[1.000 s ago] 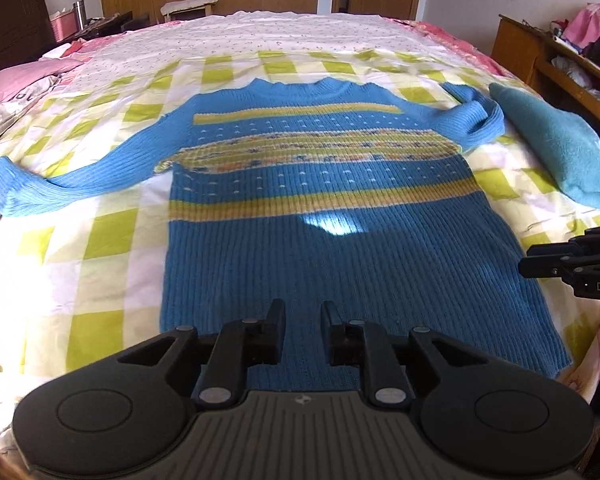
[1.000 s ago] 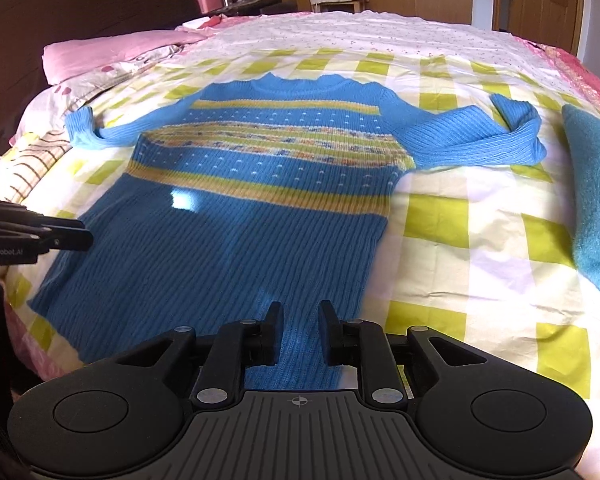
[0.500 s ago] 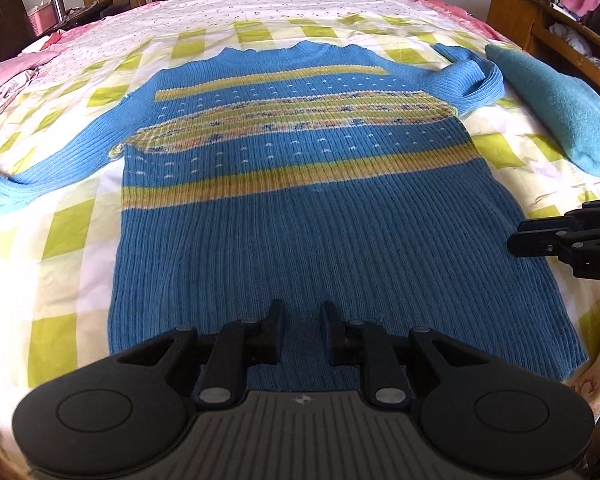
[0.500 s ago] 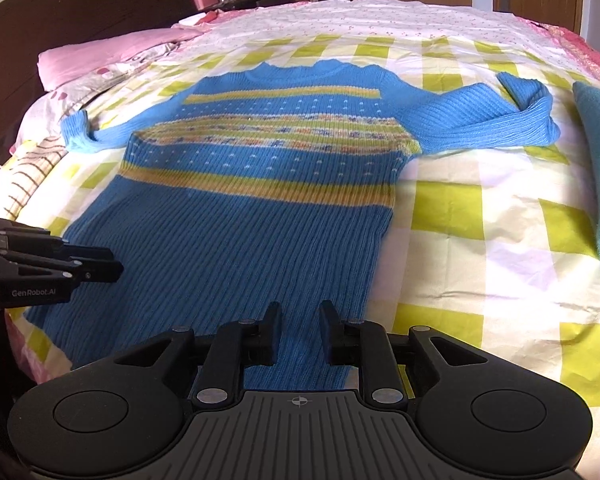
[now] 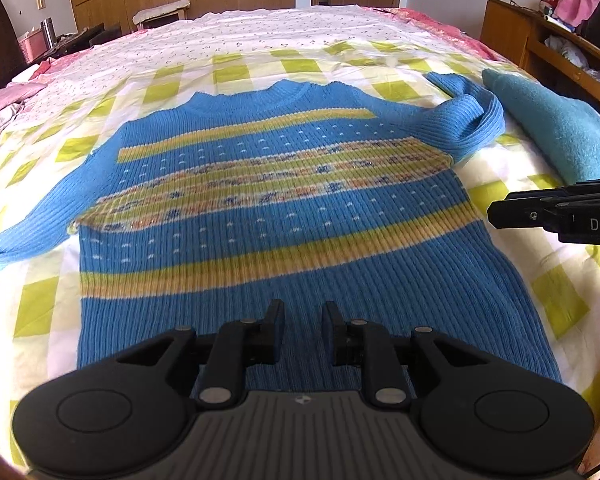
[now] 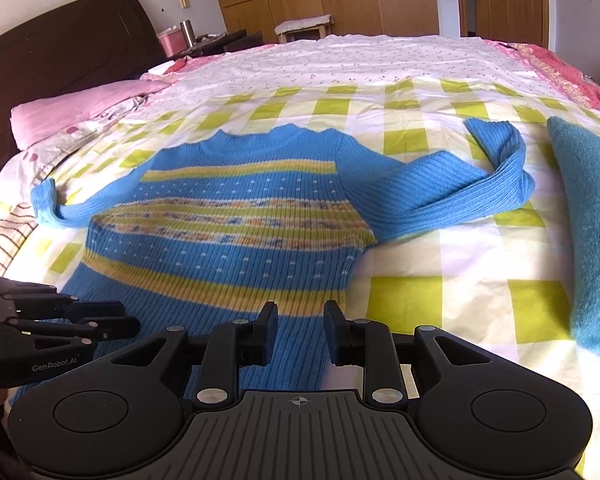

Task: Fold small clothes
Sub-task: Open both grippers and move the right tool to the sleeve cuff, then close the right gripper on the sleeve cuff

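The sweater lies flat, face up, at the near edge of the bed, and we count one of it, with one folded teal cloth at the right edge. Our left gripper and right gripper hover, jaws parted and empty. We risk pinching the checked sheet along with the knit, and the doubled-back right sleeve could bunch the fold.

sweater hem hidden behind gripper, left sleeve end cut off
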`<state>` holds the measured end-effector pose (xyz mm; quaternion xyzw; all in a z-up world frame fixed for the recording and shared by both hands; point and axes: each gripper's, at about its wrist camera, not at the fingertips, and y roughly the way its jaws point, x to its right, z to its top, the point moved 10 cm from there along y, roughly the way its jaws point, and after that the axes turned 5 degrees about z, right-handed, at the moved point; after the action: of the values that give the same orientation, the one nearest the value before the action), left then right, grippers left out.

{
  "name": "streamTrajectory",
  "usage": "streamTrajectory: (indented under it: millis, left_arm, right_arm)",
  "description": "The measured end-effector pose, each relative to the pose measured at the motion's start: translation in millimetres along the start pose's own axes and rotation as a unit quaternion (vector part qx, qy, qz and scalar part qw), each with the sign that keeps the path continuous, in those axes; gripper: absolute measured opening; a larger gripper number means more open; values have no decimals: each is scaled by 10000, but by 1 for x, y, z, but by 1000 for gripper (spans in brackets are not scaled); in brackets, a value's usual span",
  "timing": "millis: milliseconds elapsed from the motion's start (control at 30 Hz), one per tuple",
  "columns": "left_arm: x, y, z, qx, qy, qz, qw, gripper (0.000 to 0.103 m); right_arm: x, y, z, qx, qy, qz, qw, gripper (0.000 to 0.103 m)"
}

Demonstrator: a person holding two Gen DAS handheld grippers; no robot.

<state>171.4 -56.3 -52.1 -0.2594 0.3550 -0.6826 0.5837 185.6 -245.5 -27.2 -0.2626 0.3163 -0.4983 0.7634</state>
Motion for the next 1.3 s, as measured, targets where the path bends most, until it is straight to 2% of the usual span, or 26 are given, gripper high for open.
streamTrajectory:
  millis: [400,800,900,1300]
  left_arm:
    - [19,14,43,563,308,290,9975,29]
    - [44,31,63,662,504,302,9961,32]
    - [47,33,66,680,527,308,9958,32]
    - [54,42,70,657,540,274,9960,33]
  right_arm:
    - [48,8,45,459,221,-445,9977,26]
    - [98,8,68,780,480,-894,9918,27]
    - [106,9,70,812,507,-968,9907,33]
    - [125,8,75,934,604,-1163,9870,35]
